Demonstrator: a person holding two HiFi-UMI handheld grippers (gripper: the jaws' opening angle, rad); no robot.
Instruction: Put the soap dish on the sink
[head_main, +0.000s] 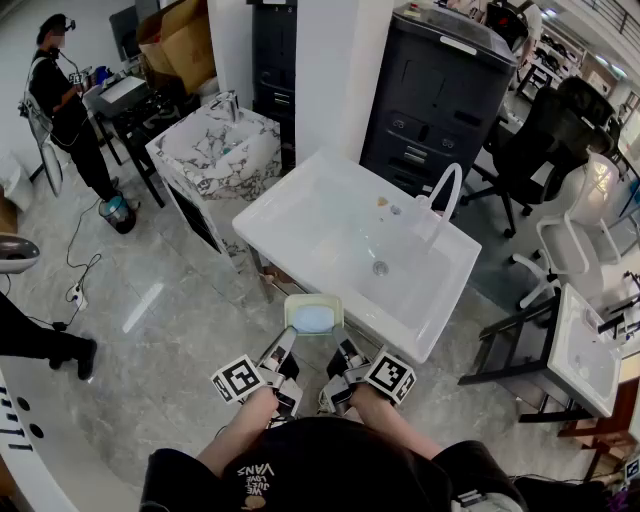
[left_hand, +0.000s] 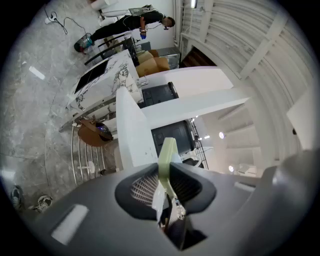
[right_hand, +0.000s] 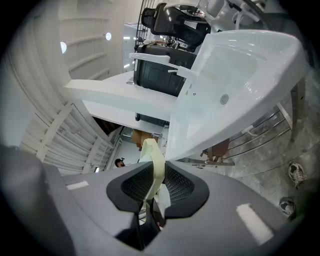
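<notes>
While my left gripper (head_main: 286, 338) and right gripper (head_main: 341, 347) clamped the green soap dish (head_main: 313, 314), it hung near the white sink (head_main: 275, 225). Placing it remained.

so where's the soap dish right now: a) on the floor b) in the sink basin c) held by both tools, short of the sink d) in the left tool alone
c: the left tool and right tool both clamp the soap dish before the near edge of the sink.

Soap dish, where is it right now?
In the head view, the pale green soap dish is bottom-centre, pinched between the left gripper and right gripper, just short of the white sink's near edge.
</notes>
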